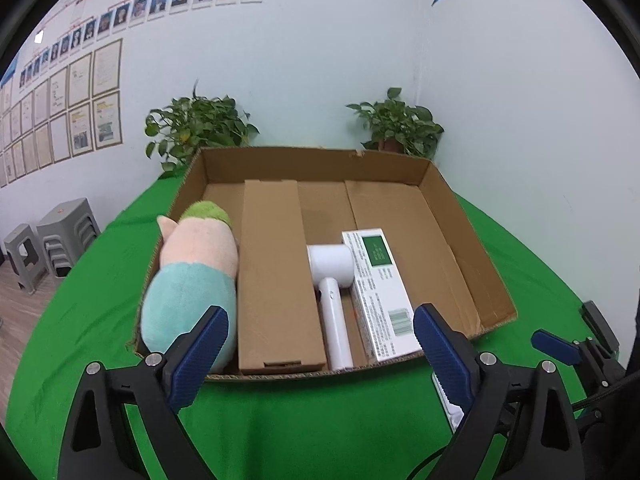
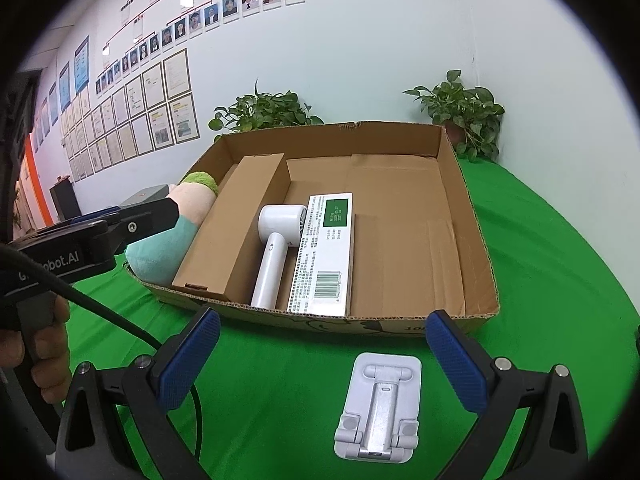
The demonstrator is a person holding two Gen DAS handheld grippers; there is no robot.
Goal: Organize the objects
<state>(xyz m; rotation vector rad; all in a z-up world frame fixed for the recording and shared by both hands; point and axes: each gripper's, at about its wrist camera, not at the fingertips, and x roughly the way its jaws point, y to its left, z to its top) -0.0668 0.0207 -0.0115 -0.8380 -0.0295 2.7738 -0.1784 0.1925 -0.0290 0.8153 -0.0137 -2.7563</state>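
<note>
A shallow cardboard box on the green table holds a plush toy, a long brown carton, a white handheld fan and a white and green packet. A white folding phone stand lies flat on the cloth in front of the box, between the fingers of my open, empty right gripper. My left gripper is open and empty at the box's near edge. The stand's edge shows in the left wrist view.
Two potted plants stand behind the box by the wall. Grey stools stand on the floor at the left. The green cloth covers the table around the box.
</note>
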